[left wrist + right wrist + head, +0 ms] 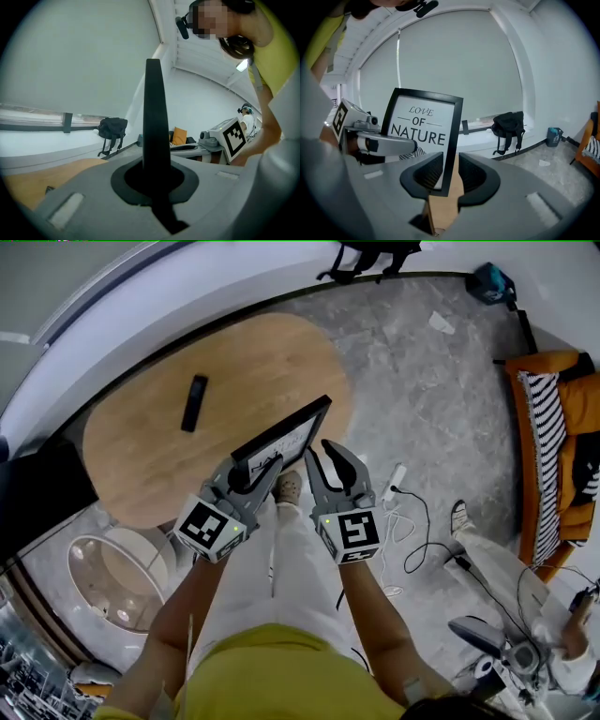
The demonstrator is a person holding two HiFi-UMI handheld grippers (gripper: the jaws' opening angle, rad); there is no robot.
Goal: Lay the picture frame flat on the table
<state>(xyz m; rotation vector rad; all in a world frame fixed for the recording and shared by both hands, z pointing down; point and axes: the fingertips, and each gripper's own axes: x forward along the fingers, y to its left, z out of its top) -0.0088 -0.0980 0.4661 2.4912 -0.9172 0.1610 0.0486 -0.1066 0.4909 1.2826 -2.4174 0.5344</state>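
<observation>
Head view: oval table [141, 456] largest. Picture frame [281, 439] stands tilted at its near edge, not yet flat; contact with wood I cannot tell. I have left gripper [251, 480] clamped on frame's left side, sole hold by my judgement. Right gripper [328, 457] jaws apart, straddling frame's right side, not pressing. Right gripper view alone shows printed face; left gripper view shows only black edge. Remote [194, 402] lies toward far edge, well apart.

Soft, even daylight through the blinded window [454, 61] leaves only faint shadows, while strong fisheye curving, dark vignetted corners and a blurry close foreground mark all three views
</observation>
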